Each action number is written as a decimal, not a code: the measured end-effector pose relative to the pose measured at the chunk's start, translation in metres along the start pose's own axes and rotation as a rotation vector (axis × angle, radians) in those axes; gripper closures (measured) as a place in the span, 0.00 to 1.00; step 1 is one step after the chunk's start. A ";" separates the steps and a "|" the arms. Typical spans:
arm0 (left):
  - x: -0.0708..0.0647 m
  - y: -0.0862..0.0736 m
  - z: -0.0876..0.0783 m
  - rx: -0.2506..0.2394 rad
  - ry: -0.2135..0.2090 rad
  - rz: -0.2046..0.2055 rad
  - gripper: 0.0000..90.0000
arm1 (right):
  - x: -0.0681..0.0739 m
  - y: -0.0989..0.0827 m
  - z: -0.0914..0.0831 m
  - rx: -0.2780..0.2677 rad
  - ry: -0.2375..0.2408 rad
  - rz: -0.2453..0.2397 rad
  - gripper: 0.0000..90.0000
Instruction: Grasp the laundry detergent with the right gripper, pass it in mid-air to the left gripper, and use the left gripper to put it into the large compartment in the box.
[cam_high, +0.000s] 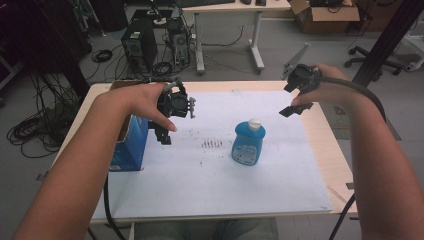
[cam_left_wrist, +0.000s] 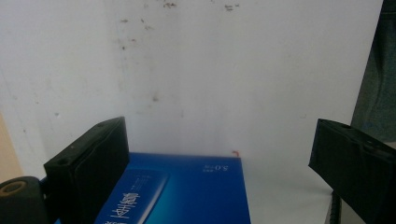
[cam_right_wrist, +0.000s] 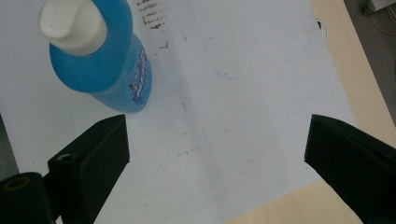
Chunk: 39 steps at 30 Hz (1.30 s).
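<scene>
Blue bottle (cam_high: 248, 142) with a white flip cap (cam_high: 255, 123) stood upright near the middle of the white surface (cam_high: 280, 180), just right of some brownish smudges (cam_high: 211, 144). It looked like a small plastic bottle, probably light to medium depending on fill, smooth and a bit slippery, walls likely to give under a hard squeeze; best hold was judged across the flat body below the shoulder, not the cap. Blue box (cam_high: 131, 145) stood at the left edge, stiff cardboard, likely light. Right tool (cam_high: 298, 100) hung above the far right of the surface, well apart from the bottle, jaws spread wide with nothing between them, wrist bent so it pointed down and left toward the bottle. Left tool (cam_high: 164, 135) hovered just beside the box's top, jaws wide and empty, pointing down.
</scene>
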<state>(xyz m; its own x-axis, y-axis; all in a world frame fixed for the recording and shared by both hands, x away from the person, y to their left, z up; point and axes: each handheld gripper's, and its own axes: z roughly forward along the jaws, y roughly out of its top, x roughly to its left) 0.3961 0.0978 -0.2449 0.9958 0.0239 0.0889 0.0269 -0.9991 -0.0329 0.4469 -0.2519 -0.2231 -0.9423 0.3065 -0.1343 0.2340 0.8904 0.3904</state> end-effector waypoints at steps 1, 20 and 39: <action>0.000 0.000 0.000 -0.001 -0.001 -0.003 0.06 | 0.001 -0.001 0.000 -0.002 0.002 -0.002 0.07; -0.003 -0.003 -0.002 -0.004 0.007 -0.004 0.06 | 0.023 -0.038 0.015 -0.087 0.030 0.019 0.06; -0.003 -0.004 0.000 0.008 0.008 -0.004 0.06 | 0.046 -0.067 0.045 -0.221 0.070 0.042 0.05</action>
<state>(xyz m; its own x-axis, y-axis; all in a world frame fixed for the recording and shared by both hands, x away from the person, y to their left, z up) 0.3931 0.1017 -0.2451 0.9949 0.0276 0.0973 0.0316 -0.9987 -0.0402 0.3984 -0.2823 -0.2963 -0.9490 0.3109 -0.0532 0.2227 0.7797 0.5852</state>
